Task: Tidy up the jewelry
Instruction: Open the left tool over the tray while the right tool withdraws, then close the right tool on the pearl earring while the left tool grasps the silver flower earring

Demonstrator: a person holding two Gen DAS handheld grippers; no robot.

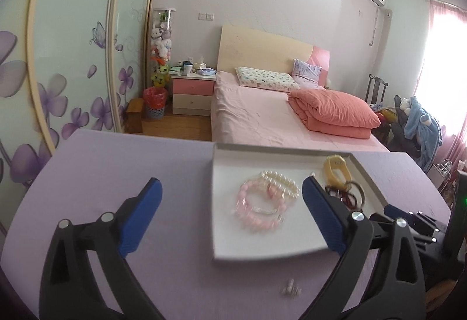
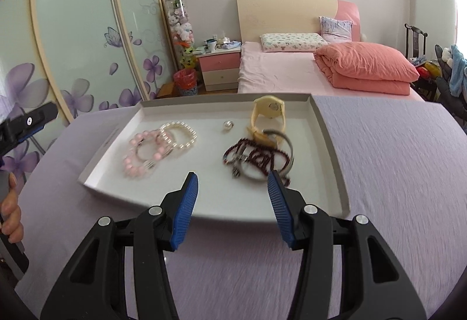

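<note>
A white shallow tray (image 1: 262,247) (image 2: 233,203) lies on a lilac tablecloth. In it lie pink bead bracelets (image 1: 256,207) (image 2: 141,155), a pearl bracelet (image 1: 281,183) (image 2: 181,134), a yellow watch (image 1: 337,167) (image 2: 267,113), dark red bead strands with metal bangles (image 1: 347,194) (image 2: 259,158) and a small silver ring (image 2: 227,125). A small silver piece (image 1: 289,290) lies on the cloth in front of the tray. My left gripper (image 1: 232,188) is open and empty over the tray's left edge. My right gripper (image 2: 233,177) is open and empty at the tray's near edge.
The lilac tablecloth (image 1: 131,174) (image 2: 394,174) covers the table. Beyond it stand a pink bed (image 1: 262,115), a nightstand (image 1: 192,92), a red bin (image 1: 156,101) and floral wardrobe doors (image 1: 73,57). The right gripper also shows in the left view (image 1: 408,218).
</note>
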